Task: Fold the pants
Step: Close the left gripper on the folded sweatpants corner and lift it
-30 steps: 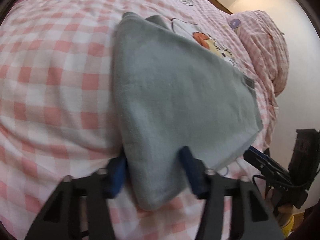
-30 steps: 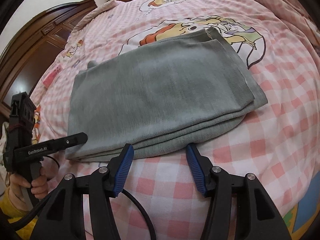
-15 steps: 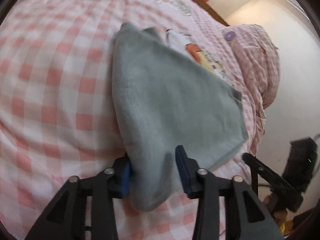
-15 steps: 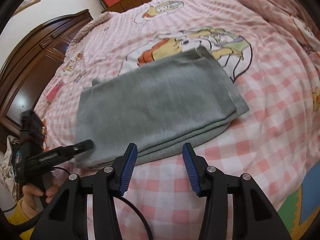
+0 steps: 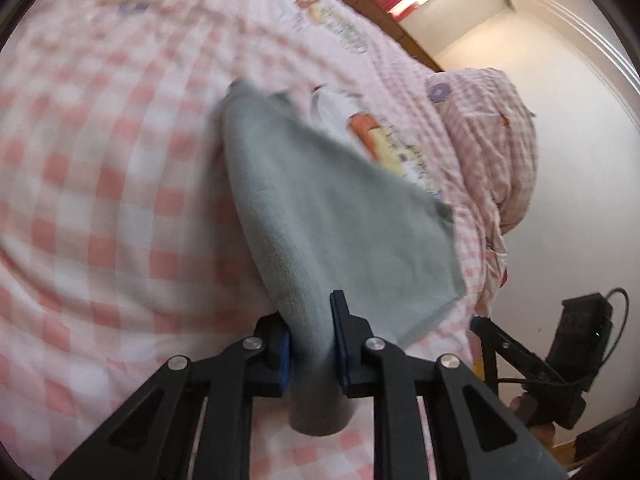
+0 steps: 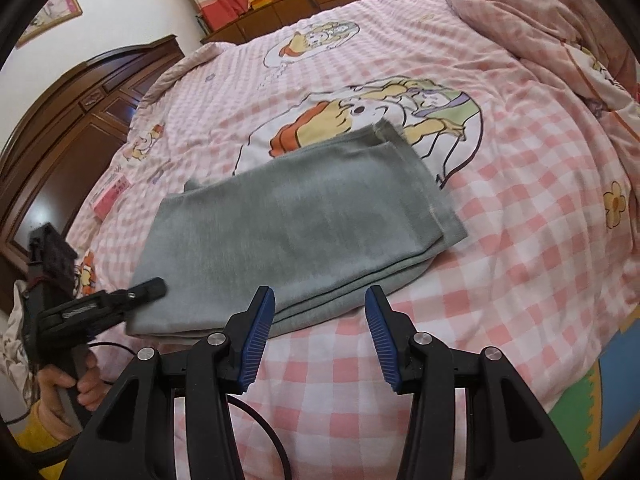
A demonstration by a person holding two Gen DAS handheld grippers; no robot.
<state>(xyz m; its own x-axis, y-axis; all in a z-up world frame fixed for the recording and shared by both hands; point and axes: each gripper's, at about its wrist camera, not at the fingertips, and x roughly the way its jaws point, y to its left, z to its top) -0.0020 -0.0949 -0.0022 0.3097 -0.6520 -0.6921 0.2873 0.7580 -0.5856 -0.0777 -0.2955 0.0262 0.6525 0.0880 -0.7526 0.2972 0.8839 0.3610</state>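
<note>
Folded pants point(image 6: 296, 224) are lying on bed point(image 6: 520, 240), near its front edge, partly over cartoon print point(image 6: 360, 116). Left gripper point(image 5: 311, 340) is sitting at pants' front-left corner; right gripper point(image 6: 320, 332) is sitting w/ fingers just before pants' front edge. Pillow point(image 6: 560, 20) is lying at bed's rear-right corner.

Lying spread under a pink-and-white checked bedsheet point(image 6: 500, 208) printed with cartoon figures. Bearing folded grey pants point(image 6: 296, 232) near the middle, partly covering the largest cartoon print. Holding a bunched pink checked quilt point(image 6: 560, 28) at the far right edge. Carrying a small pink label point(image 6: 110, 196) by the left edge.
</note>
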